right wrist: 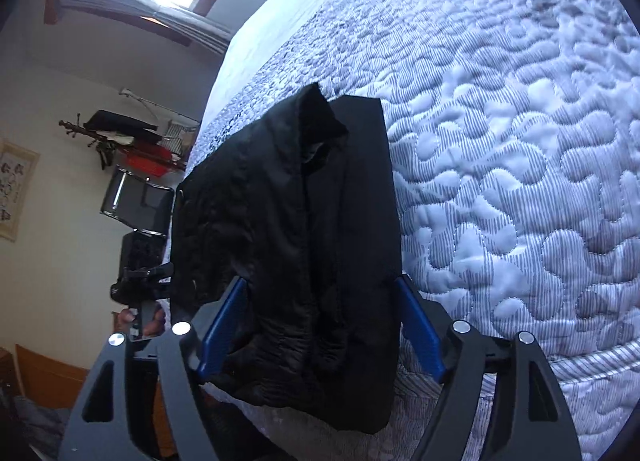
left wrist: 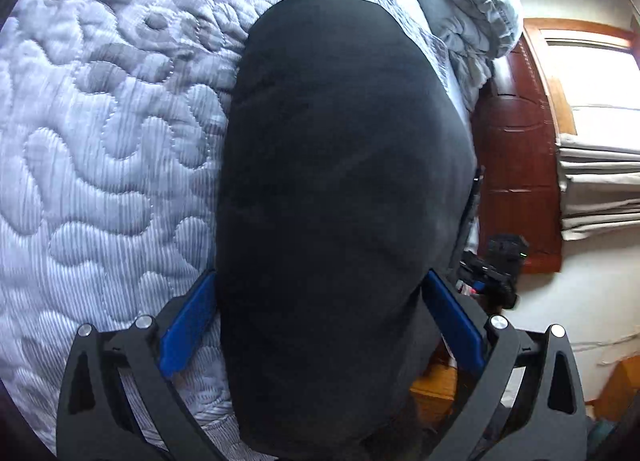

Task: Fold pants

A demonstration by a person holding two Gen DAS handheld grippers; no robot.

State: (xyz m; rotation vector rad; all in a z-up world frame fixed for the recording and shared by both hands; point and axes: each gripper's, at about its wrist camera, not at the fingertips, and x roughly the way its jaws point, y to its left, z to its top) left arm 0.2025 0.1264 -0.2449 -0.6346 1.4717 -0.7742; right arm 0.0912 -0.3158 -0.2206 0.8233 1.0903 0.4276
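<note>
On the bed [left wrist: 100, 141], near its edge, the black pants [left wrist: 340, 181] lie folded, soft and floppy, so grab at the thick edges. Left gripper [left wrist: 320, 325] fingers straddle them wide; right gripper [right wrist: 320, 325] likewise, not pinching. Only the right view shows the bunched, layered folds.

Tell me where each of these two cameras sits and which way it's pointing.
Left wrist: on the left gripper, looking down along its blue fingers over the black pants on the quilted mattress.
Right wrist: on the right gripper, facing the pants; its jaws stand open around them, and a hand shows at left.
Shared: pants, mattress.
</note>
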